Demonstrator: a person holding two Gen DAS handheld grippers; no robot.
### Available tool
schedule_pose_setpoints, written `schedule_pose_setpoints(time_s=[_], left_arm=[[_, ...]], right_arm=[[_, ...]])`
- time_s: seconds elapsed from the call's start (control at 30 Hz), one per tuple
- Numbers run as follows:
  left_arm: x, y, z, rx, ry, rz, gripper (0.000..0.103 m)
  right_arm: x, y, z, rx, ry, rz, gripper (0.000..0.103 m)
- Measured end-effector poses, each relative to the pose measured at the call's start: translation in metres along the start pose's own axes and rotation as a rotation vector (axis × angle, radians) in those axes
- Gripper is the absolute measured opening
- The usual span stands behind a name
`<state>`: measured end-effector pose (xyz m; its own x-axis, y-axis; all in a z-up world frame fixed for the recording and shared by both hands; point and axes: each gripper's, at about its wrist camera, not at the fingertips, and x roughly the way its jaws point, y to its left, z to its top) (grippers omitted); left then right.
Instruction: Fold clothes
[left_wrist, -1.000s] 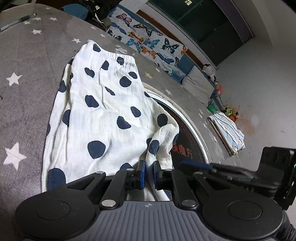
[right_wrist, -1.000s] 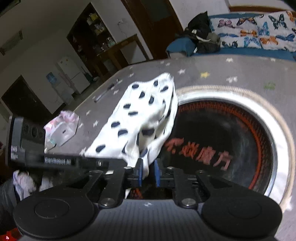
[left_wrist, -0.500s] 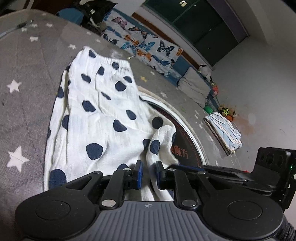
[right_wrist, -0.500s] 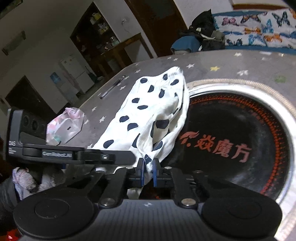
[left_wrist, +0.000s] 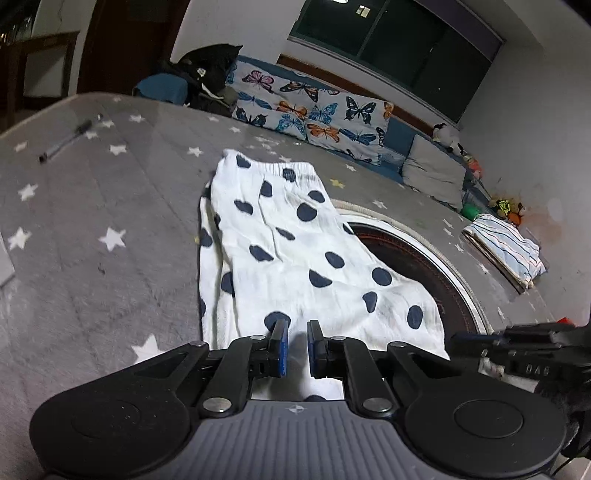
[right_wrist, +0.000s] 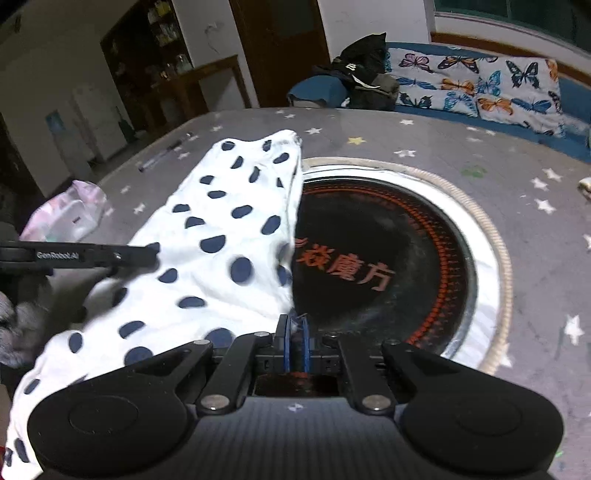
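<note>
A white garment with navy polka dots (left_wrist: 288, 251) lies spread on the grey star-print table (left_wrist: 92, 221), its elastic waistband at the far end. My left gripper (left_wrist: 297, 345) is shut on the garment's near edge, and white cloth shows between and below its blue pads. In the right wrist view the garment (right_wrist: 221, 229) runs along the left of the round black cooktop (right_wrist: 388, 240). My right gripper (right_wrist: 295, 339) is shut tight on the garment's near right corner, at the cooktop's rim. The left gripper (right_wrist: 147, 254) reaches over the cloth from the left.
A pen (left_wrist: 70, 138) lies at the table's far left. A folded striped cloth (left_wrist: 506, 251) sits at the right edge, and a pink plastic bag (right_wrist: 62, 218) at the left edge. Butterfly cushions (left_wrist: 314, 107) and a dark clothes pile (left_wrist: 207, 81) are behind.
Both grippers drew the near edge back and apart. The bunched fold over the cooktop has flattened, and the garment now lies smooth and wide.
</note>
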<state>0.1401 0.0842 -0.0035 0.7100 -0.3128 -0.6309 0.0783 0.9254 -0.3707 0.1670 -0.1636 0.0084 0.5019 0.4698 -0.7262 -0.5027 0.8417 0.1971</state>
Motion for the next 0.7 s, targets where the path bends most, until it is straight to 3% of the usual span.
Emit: schedule_pose_setpoints(time_s=[0.13, 0.27, 0.4, 0.6, 0.7], left_arm=[[0.006, -0.003, 0.006, 0.024, -0.003, 0.014, 0.012], [0.021, -0.005, 0.012, 0.04, 0.006, 0.032, 0.012], [0.03, 0.003, 0.018, 0.048, -0.014, 0.077, 0.012], [0.03, 0.027, 0.039, 0.013, -0.055, 0.172, 0.012], [0.035, 0.026, 0.054, 0.021, -0.065, 0.166, 0.012]], right_arm=[[-0.008, 0.004, 0.008, -0.017, -0.057, 0.004, 0.009], [-0.005, 0.021, 0.018, -0.072, -0.093, 0.061, 0.011], [0.013, 0.035, 0.019, -0.125, -0.063, 0.093, 0.018], [0.032, 0.035, 0.01, -0.149, -0.018, 0.083, 0.019], [0.032, 0.036, 0.009, -0.156, -0.015, 0.089, 0.025]])
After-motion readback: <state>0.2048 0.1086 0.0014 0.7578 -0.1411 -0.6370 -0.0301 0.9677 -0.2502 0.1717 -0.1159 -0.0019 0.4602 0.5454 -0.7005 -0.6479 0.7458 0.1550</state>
